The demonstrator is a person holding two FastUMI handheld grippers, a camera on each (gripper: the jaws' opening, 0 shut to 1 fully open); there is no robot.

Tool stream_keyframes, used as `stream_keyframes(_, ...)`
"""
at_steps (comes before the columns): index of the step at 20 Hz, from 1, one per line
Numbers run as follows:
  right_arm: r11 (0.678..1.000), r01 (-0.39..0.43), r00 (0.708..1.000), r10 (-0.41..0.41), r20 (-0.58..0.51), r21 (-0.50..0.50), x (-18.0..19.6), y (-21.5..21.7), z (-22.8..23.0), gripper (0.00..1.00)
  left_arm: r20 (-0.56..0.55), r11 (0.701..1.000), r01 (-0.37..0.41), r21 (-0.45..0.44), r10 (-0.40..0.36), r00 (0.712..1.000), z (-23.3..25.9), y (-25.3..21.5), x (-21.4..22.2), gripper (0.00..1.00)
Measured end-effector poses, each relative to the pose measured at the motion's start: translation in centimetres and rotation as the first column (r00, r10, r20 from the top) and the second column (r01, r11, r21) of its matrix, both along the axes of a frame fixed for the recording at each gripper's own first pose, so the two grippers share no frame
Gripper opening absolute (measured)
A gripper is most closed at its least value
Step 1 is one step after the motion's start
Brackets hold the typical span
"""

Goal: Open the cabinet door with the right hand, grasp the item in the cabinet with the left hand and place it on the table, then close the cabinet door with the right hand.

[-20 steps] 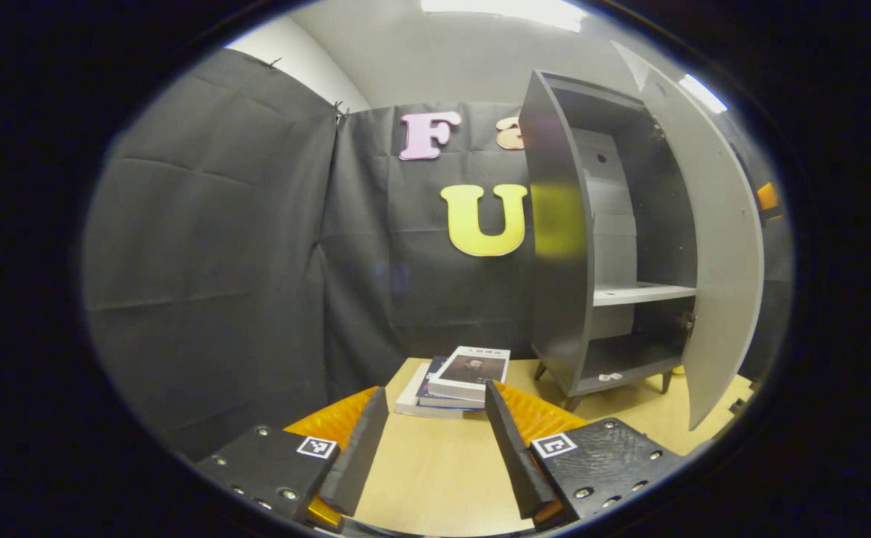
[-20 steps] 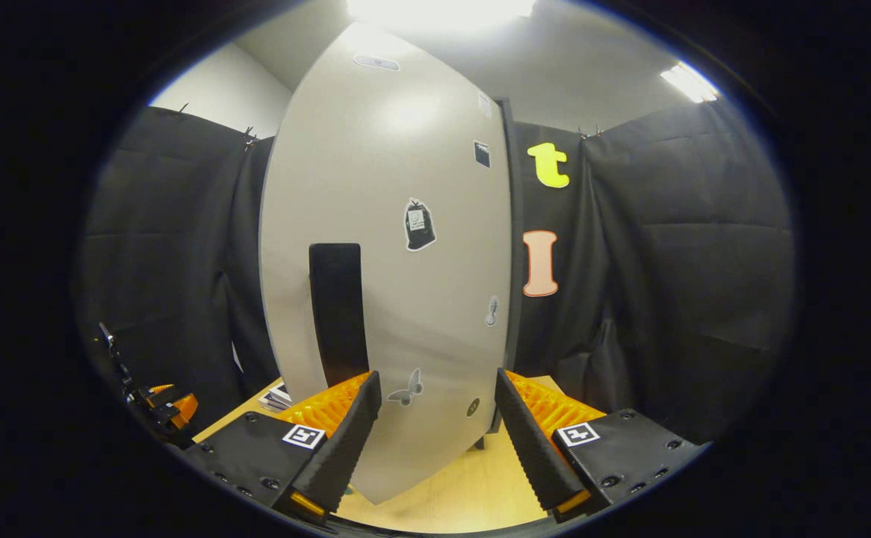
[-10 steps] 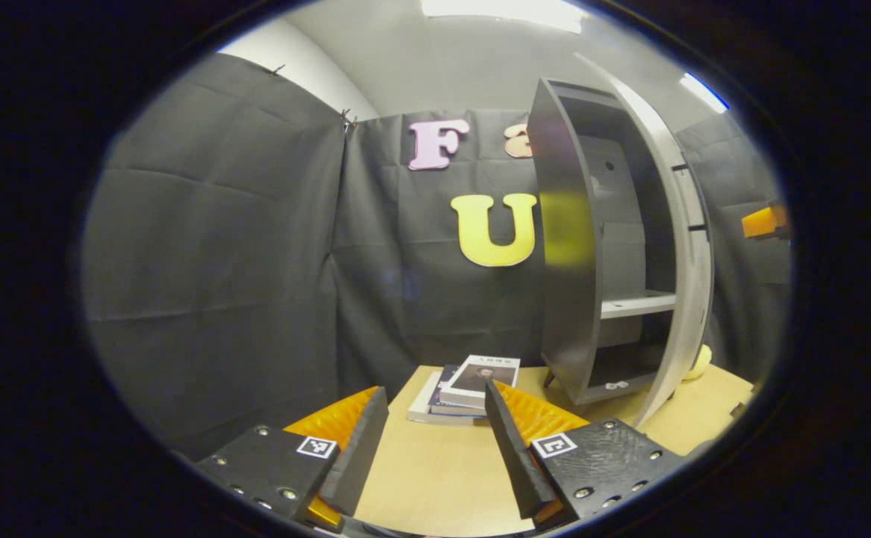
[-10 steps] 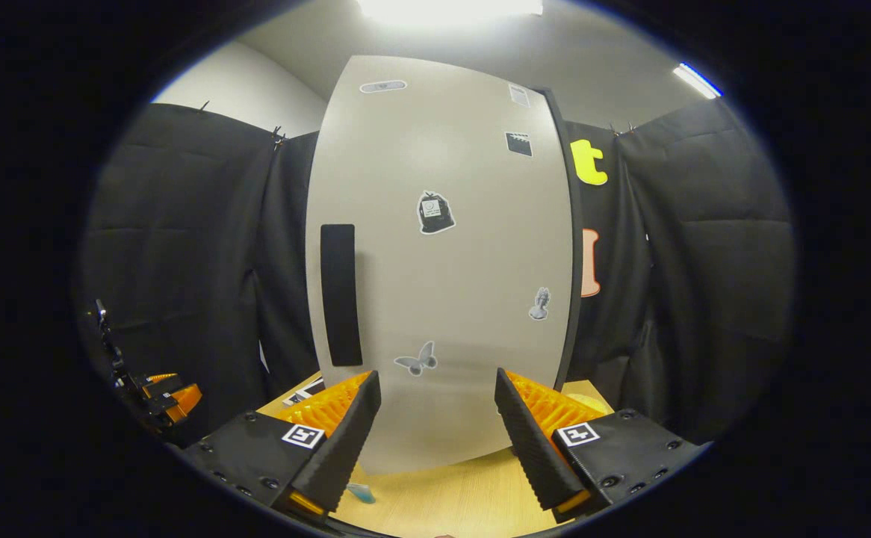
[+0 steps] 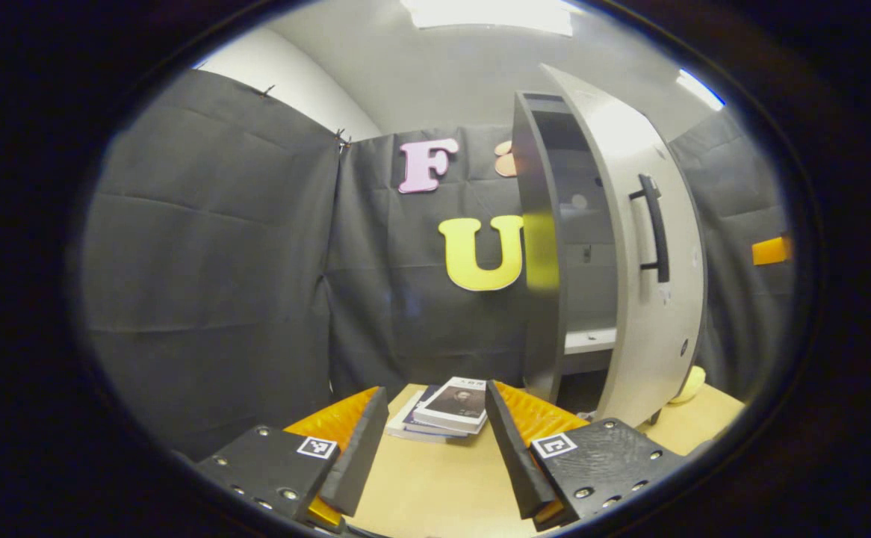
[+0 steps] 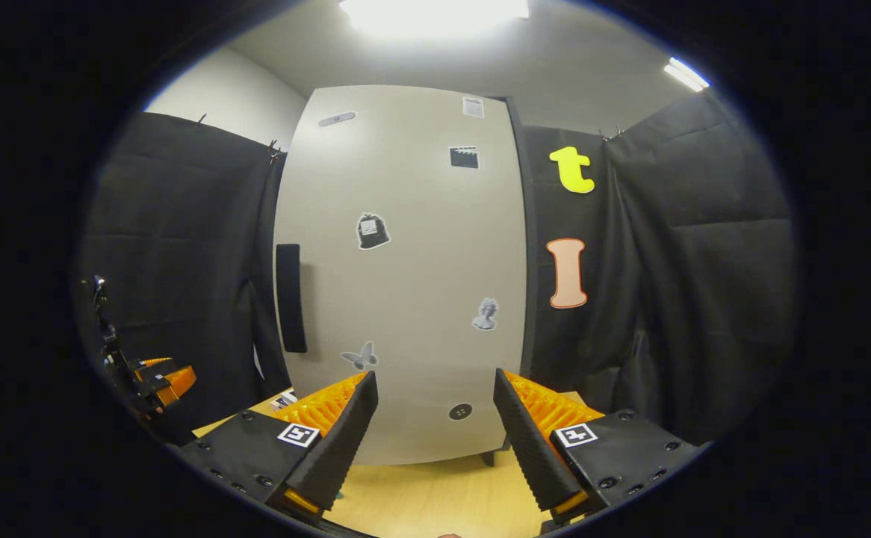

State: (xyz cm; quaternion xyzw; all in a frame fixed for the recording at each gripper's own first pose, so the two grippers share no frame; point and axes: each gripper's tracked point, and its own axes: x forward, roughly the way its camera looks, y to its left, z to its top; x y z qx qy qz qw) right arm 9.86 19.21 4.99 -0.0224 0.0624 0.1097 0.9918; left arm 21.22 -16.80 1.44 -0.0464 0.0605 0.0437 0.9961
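The grey cabinet (image 5: 540, 246) stands at the back of the wooden table (image 5: 435, 486), its pale door (image 5: 648, 299) swung almost closed. A narrow gap still shows the inner shelf (image 5: 589, 340). The door's black handle (image 5: 652, 228) faces outward. A stack of books (image 5: 443, 407) lies on the table left of the cabinet, just beyond my open left gripper (image 5: 434, 388). In the right gripper view the door (image 6: 405, 276) with its stickers and handle (image 6: 290, 297) stands close ahead. My right gripper (image 6: 434, 373) is open before the door's lower part, holding nothing.
A small yellow object (image 5: 691, 385) lies on the table behind the door's lower edge. The left gripper (image 6: 157, 377) shows far off at the left of the right gripper view. Black cloth walls enclose the table on all sides.
The cabinet door has swung from wide open to nearly closed. The right gripper has followed it toward the cabinet. The left gripper has stayed open over the table near the books.
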Motion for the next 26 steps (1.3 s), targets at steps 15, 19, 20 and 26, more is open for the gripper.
stream_keyframes(15, 0.995, 0.097, 0.994, -0.096, 0.049, -0.012, -1.2, -13.9, 1.0, 0.98, 0.059, 0.999, -0.028, 0.042, 0.025, 0.998, 2.6, -0.7, 0.5, 0.79)
stream_keyframes(19, 0.993, 0.115, 0.991, -0.115, 0.064, 0.005, -1.1, -14.0, 1.4, 0.99, 0.074, 0.997, -0.029, 0.071, 0.024, 0.997, 3.1, -0.1, 0.6, 0.78)
stream_keyframes(20, 0.993, 0.116, 0.991, -0.116, 0.067, 0.006, -1.3, -14.1, 1.4, 0.99, 0.076, 0.997, -0.031, 0.074, 0.025, 0.997, 3.0, 0.0, 0.7, 0.78)
stream_keyframes(26, 0.993, 0.121, 0.991, -0.120, 0.055, -0.008, -1.2, -13.7, 0.7, 0.99, 0.072, 0.997, -0.032, 0.067, 0.027, 0.997, 3.0, -0.1, 0.7, 0.79)
